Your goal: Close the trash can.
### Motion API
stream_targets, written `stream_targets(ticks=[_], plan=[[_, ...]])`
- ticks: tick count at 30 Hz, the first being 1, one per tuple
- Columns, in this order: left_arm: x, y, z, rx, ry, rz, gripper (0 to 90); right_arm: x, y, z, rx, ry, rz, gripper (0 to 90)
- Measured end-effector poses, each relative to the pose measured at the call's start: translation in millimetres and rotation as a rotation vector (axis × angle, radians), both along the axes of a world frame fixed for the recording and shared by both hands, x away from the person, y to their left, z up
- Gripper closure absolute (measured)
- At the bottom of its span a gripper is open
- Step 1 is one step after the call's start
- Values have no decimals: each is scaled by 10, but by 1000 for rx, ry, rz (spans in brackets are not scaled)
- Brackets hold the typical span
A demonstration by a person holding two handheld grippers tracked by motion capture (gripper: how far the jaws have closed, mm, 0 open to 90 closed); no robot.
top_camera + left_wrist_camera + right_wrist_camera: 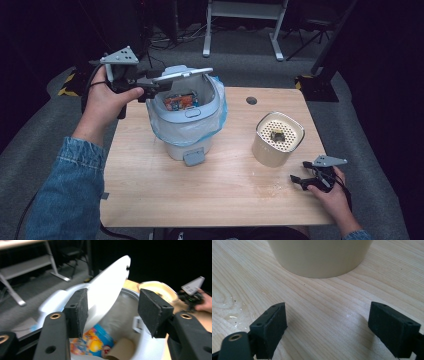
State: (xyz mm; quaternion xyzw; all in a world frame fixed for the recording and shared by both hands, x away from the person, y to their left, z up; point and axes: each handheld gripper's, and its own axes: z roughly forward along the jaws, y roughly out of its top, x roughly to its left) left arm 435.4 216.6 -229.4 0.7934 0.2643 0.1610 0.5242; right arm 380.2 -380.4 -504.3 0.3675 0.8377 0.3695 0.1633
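- Left claw (pixel 150 89) sits at the bin's (pixel 186 120) back rim, jaws apart with the raised lid (pixel 107 290) between them, one pad at its edge
- Bin stands mid tabletop (pixel 210 195), wrappers (pixel 93 342) inside
- Right claw (pixel 300 181) rests released near the cream tub (pixel 278 139)

wooden table (pixel 200 190), desk frame (pixel 240 10), dark floor (pixel 60 115)

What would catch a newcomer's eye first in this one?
The small white bin with a blue liner stands mid-table; its lid is raised, with the left gripper at the lid's edge. Colourful packaging lies inside. To its right stands a cream canister, near the open right gripper.
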Motion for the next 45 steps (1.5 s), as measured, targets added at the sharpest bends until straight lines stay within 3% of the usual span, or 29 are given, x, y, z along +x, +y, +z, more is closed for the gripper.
stream_targets(ticks=[3, 7, 13, 17, 24, 27, 30, 33, 45], plan=[[-39, -107, -28, -4, 50, -44, 453, 0, 0, 0, 0, 0, 0, 153], [-46, -250, -86, 41, 87, -51, 474, 0, 0, 0, 0, 0, 0, 153], [35, -335, -200, 4, 177, -56, 555, 0, 0, 0, 0, 0, 0, 153], [121, -371, -278, 7, 180, -26, 569, 0, 0, 0, 0, 0, 0, 153], [223, -413, -352, 61, 170, 8, 568, 0, 0, 0, 0, 0, 0, 153], [233, -425, -356, 83, 141, 24, 548, 0, 0, 0, 0, 0, 0, 153], [210, -456, -344, 133, 111, 47, 557, 0, 0, 0, 0, 0, 0, 153], [204, -469, -334, 152, 109, 46, 556, 0, 0, 0, 0, 0, 0, 153], [185, -499, -340, 165, 96, 62, 632, 0, 0, -1, -1, -1, 1, 153]])
